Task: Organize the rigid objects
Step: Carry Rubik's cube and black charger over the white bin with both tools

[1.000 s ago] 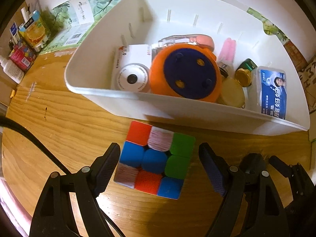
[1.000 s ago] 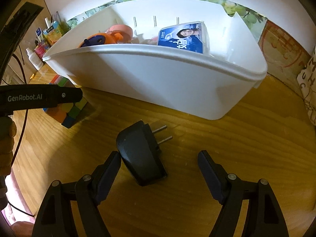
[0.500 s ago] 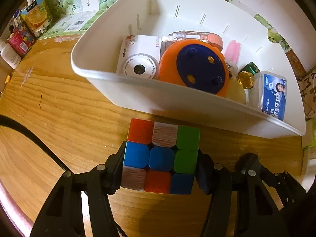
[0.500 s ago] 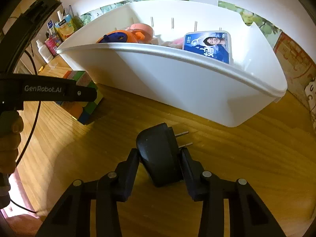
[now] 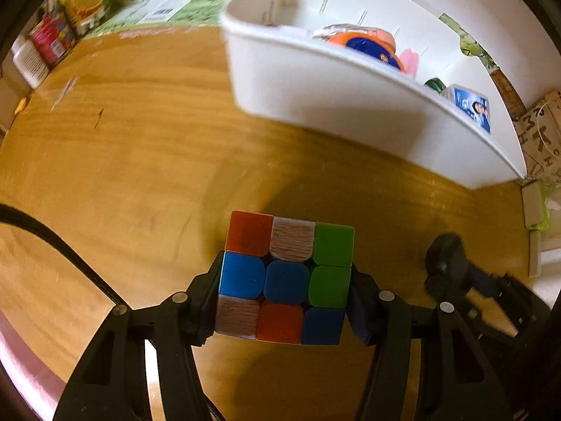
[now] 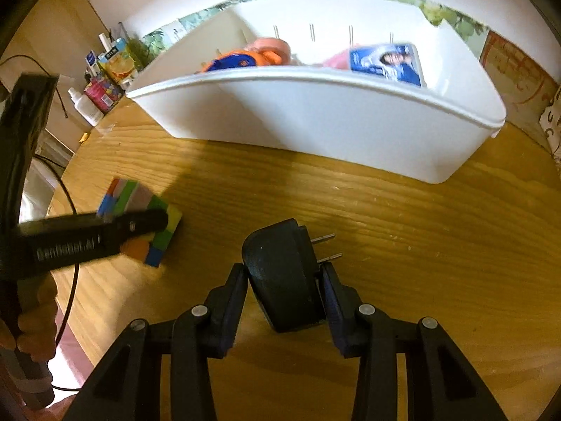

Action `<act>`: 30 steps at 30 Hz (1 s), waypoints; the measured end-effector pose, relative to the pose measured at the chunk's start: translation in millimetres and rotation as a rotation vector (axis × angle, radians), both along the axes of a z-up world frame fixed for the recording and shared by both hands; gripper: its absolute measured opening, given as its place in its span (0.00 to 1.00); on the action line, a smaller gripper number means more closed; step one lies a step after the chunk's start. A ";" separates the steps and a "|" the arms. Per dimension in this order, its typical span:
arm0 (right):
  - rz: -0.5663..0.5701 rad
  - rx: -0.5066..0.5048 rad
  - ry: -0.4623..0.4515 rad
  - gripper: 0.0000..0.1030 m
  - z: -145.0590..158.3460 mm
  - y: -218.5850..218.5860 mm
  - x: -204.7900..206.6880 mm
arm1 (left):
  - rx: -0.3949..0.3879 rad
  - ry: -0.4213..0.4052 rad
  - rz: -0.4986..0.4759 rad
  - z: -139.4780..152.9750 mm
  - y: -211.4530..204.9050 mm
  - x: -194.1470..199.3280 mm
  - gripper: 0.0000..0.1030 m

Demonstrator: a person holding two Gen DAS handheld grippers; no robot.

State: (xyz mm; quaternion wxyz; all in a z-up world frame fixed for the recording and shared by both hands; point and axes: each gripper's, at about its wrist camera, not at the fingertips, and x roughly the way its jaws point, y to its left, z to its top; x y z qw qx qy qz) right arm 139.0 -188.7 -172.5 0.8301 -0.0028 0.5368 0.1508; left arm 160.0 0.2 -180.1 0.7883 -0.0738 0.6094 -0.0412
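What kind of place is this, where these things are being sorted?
Probably a home: a wooden table against a wall, with a white bin of household odds and ends, and a juice carton and small bottles at its back edge.

I see the puzzle cube (image 5: pixel 285 279), its squares mixed red, blue, green and worn white, held level in front of the white bin (image 5: pixel 350 105). The black plug adapter (image 6: pixel 285 273) is in front of the bin too, to the cube's right, two metal prongs pointing right. The bin holds an orange-and-blue toy (image 6: pixel 238 60) and a blue-labelled box (image 6: pixel 385 61).
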 end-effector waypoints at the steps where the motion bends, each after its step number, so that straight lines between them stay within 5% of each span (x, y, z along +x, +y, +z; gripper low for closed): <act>1: 0.003 -0.002 -0.008 0.41 2.2 3.2 -1.6 | -0.003 0.008 0.003 0.4 4.0 -5.6 0.60; 12: 0.025 -0.050 -0.131 0.41 43.1 25.5 -22.6 | 0.011 -0.004 -0.040 45.5 30.1 -41.5 0.60; 19: 0.020 -0.085 -0.241 0.41 85.3 20.9 -19.5 | -0.015 0.013 -0.093 70.6 25.0 -22.0 0.60; 30: -0.008 -0.133 -0.441 0.41 146.6 -10.2 12.7 | 0.001 -0.141 -0.210 129.8 -9.1 25.1 0.61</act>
